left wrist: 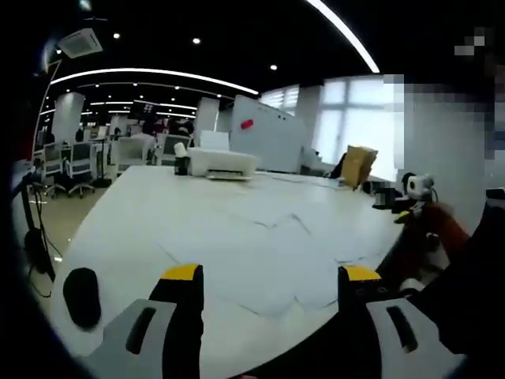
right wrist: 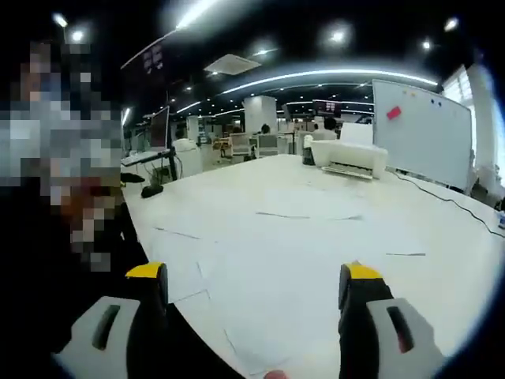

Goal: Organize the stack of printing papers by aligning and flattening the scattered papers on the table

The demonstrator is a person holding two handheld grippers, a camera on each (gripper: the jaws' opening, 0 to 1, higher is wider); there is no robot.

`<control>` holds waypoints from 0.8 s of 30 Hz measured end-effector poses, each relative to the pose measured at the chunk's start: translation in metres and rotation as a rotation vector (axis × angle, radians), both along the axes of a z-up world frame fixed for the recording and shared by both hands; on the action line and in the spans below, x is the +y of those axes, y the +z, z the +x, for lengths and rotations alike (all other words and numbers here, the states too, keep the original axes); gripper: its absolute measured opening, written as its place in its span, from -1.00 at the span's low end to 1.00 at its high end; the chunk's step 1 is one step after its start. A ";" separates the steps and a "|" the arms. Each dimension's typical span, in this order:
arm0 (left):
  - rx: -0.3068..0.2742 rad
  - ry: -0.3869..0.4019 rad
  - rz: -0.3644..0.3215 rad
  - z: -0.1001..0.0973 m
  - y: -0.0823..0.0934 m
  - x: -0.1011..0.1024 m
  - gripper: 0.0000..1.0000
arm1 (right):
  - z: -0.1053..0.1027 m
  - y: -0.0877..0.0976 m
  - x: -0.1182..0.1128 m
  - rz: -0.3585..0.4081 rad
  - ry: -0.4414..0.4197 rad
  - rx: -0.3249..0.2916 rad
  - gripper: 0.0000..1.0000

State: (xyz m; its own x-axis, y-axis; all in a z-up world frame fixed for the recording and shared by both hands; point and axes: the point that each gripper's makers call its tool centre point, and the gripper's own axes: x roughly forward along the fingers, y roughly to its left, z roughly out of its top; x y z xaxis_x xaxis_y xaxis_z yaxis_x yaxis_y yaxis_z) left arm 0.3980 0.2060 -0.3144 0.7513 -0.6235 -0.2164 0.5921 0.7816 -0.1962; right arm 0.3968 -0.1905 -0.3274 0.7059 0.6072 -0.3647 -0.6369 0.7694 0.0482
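Loose papers (left wrist: 260, 237) lie scattered flat over the white surface (left wrist: 118, 213), from 12 o'clock out toward the printer (left wrist: 222, 163). The left gripper (left wrist: 271, 276) and right gripper (right wrist: 254, 275) hover above, fingers spread wide and empty, apparently poised to gather sheets.

Each hand-held gripper (left wrist: 271, 284) (right wrist: 253, 283) has black, yellow-tipped jaws on grey mounts.

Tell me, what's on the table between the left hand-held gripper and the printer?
Loose white papers lie scattered between the left hand-held gripper and the printer, in the left gripper view.
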 end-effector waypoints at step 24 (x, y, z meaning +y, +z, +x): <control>0.001 -0.008 -0.014 0.000 -0.004 -0.003 0.44 | 0.003 -0.004 -0.008 0.006 -0.044 0.008 0.65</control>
State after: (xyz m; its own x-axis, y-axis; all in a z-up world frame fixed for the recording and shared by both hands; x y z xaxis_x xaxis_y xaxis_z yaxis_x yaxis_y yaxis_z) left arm 0.3980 0.2033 -0.3181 0.7461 -0.6325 -0.2080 0.5983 0.7739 -0.2076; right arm 0.4001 -0.1982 -0.3318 0.7293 0.5776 -0.3667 -0.6019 0.7965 0.0574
